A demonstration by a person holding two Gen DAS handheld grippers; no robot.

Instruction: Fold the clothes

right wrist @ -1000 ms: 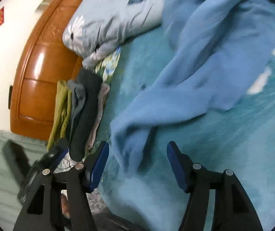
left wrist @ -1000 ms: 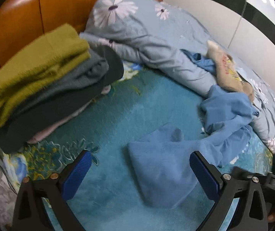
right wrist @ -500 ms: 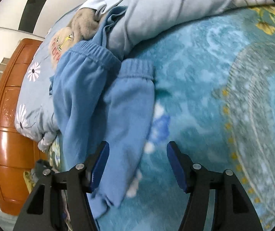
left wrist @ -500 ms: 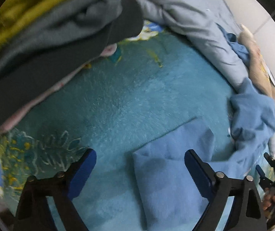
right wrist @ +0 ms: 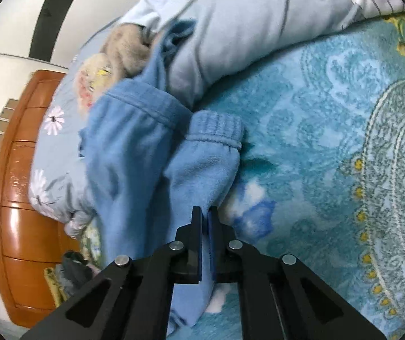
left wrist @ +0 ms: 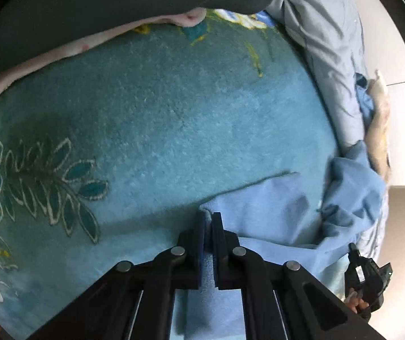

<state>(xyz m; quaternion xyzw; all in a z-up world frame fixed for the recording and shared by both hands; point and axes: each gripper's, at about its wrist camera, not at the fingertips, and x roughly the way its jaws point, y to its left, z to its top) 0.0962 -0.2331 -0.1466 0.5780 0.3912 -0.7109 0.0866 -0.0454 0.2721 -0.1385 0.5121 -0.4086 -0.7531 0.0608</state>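
Light blue fleece trousers (left wrist: 273, 212) lie on a teal patterned blanket (left wrist: 160, 119). My left gripper (left wrist: 208, 216) is shut on the near corner of the trousers' flat end. In the right wrist view the trousers (right wrist: 134, 153) show a ribbed cuff (right wrist: 216, 130) and a second leg or waistband beside it. My right gripper (right wrist: 204, 212) is shut on the edge of the cuffed leg, a little below the cuff.
A stack of folded clothes (left wrist: 103, 8), dark grey over pink, overhangs the top of the left view. A grey floral duvet (right wrist: 259, 22) and a beige garment (right wrist: 123, 48) lie behind the trousers. A wooden headboard (right wrist: 18, 226) stands at the left.
Both grippers were open above the trousers; both have moved down and shut on the blue fabric, the left at the flat end, the right near the cuff.
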